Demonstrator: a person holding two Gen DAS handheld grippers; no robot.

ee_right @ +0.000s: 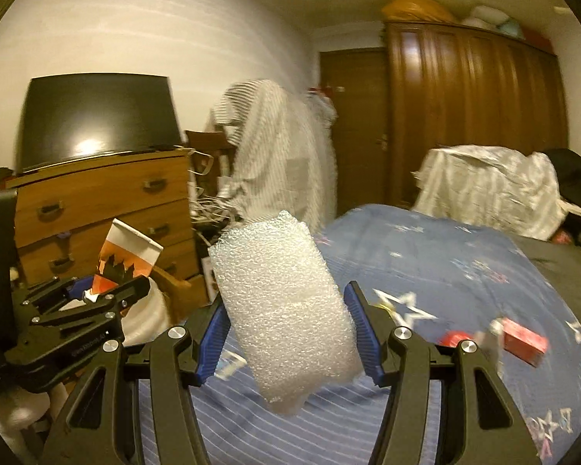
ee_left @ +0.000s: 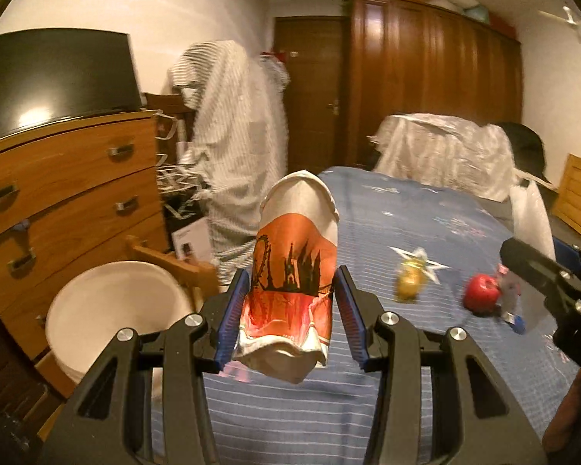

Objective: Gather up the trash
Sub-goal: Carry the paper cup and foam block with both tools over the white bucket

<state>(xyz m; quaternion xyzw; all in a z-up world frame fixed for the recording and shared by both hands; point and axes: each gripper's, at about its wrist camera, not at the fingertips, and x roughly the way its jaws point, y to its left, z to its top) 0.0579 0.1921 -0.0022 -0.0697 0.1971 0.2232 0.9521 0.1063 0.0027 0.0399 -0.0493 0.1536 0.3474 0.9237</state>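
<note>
My left gripper (ee_left: pixel 292 310) is shut on a crumpled orange and white paper cup (ee_left: pixel 290 271) with a black skyline print, held above the bed's near edge. The cup also shows in the right wrist view (ee_right: pixel 126 259), held in the left gripper (ee_right: pixel 97 298). My right gripper (ee_right: pixel 286 329) is shut on a white foam wrap piece (ee_right: pixel 282 302), held above the bed. A white bucket (ee_left: pixel 112 310) stands on the floor left of the bed, below and left of the cup. The right gripper (ee_left: pixel 554 283) shows at the right edge of the left wrist view.
On the blue star-print bedspread (ee_left: pixel 426 224) lie a yellowish wrapper (ee_left: pixel 408 283), a red round object (ee_left: pixel 482 292) and a small bottle (ee_left: pixel 511 298). A red box (ee_right: pixel 523 341) lies right. A wooden dresser (ee_left: pixel 69 193) with a TV stands left. Covered furniture and a wardrobe stand behind.
</note>
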